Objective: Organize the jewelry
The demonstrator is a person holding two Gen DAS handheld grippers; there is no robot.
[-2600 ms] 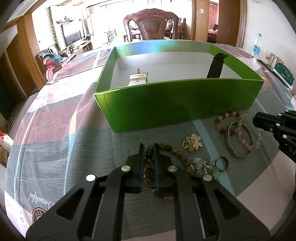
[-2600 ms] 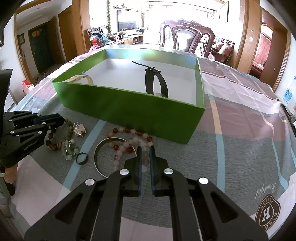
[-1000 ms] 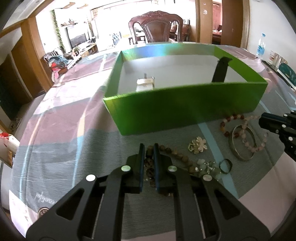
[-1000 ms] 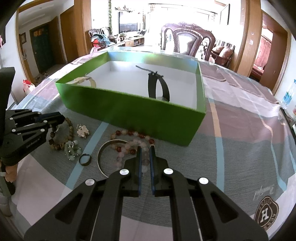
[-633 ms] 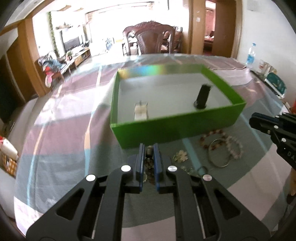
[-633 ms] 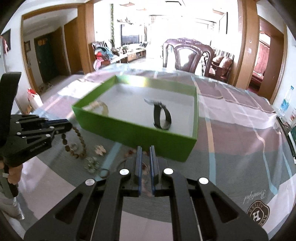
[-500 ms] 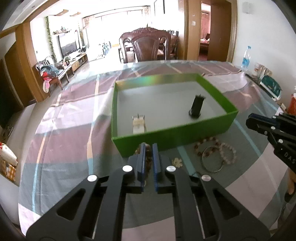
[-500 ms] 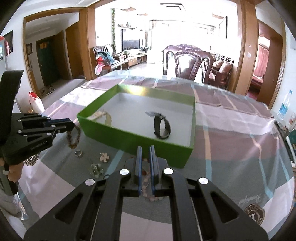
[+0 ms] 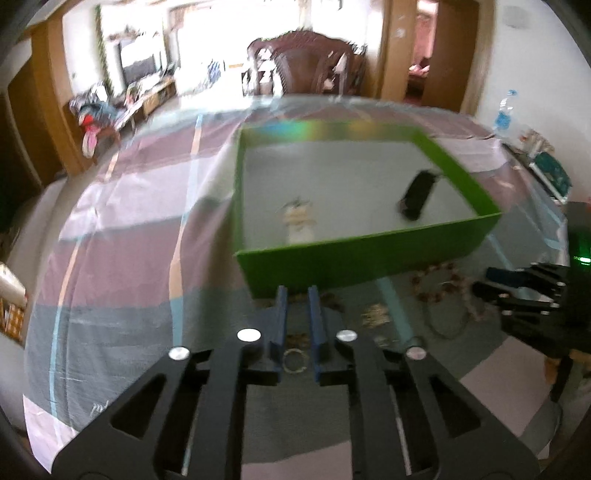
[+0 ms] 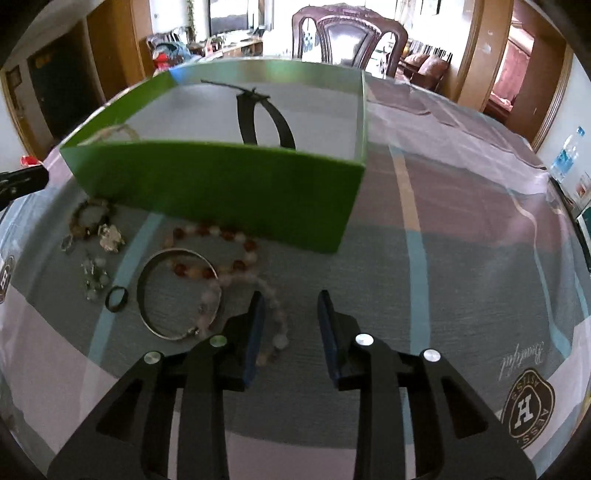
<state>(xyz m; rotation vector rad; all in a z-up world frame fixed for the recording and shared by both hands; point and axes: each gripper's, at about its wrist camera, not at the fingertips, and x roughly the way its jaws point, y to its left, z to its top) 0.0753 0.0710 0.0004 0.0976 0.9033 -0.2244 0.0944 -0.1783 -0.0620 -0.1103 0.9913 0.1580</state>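
Note:
A green box (image 9: 362, 254) (image 10: 221, 184) stands on the striped tablecloth, holding a black watch (image 10: 255, 118) (image 9: 417, 195) and a pale bracelet (image 9: 299, 221). In front of it lie a silver bangle (image 10: 177, 295), a pink and red bead strand (image 10: 229, 251), a dark ring (image 10: 117, 299), a flower brooch (image 10: 110, 236) and a wooden bead bracelet (image 10: 88, 218). My right gripper (image 10: 290, 314) is open and empty, just right of the bead strand. My left gripper (image 9: 297, 306) hovers blurred above the table with a small gap between its fingers; nothing shows between them.
A water bottle (image 10: 565, 151) stands at the table's far right edge. A dark wooden chair (image 10: 347, 33) is behind the table. The cloth right of the box carries a round logo (image 10: 524, 406).
The wooden bead bracelet has left my left gripper and lies by the box's near left corner. My right gripper has opened and dropped low, close to the bangle and beads.

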